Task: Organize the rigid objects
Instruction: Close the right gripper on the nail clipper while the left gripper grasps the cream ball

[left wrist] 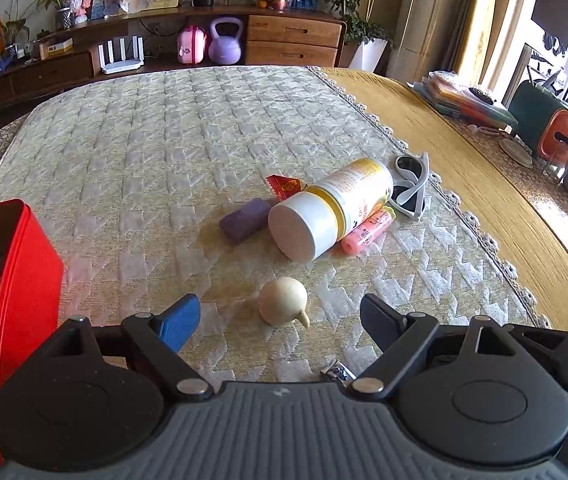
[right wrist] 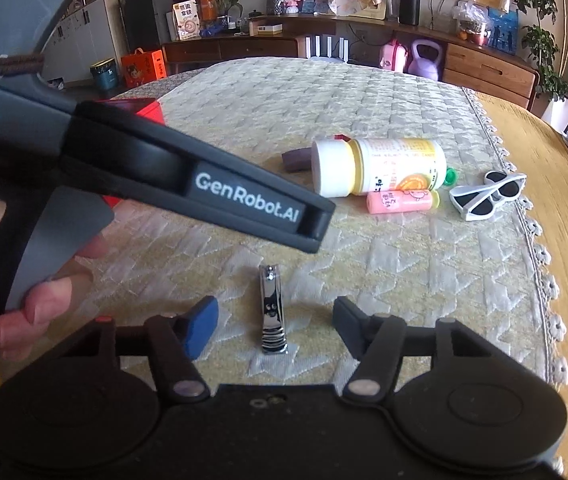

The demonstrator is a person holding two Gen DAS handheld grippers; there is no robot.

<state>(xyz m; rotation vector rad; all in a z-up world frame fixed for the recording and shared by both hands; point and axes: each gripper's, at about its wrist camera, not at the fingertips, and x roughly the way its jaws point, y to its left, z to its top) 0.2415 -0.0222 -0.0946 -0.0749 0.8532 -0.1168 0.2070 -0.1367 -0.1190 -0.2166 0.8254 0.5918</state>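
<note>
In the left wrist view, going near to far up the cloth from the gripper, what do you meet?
Nail clipper → cream gourd-shaped piece → white-capped bottle lying on its side → grey sunglasses.

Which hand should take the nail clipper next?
Right. The nail clipper lies lengthwise between the right claw's open fingers. The left claw brackets the cream gourd instead, with the clipper off to its side.
</note>
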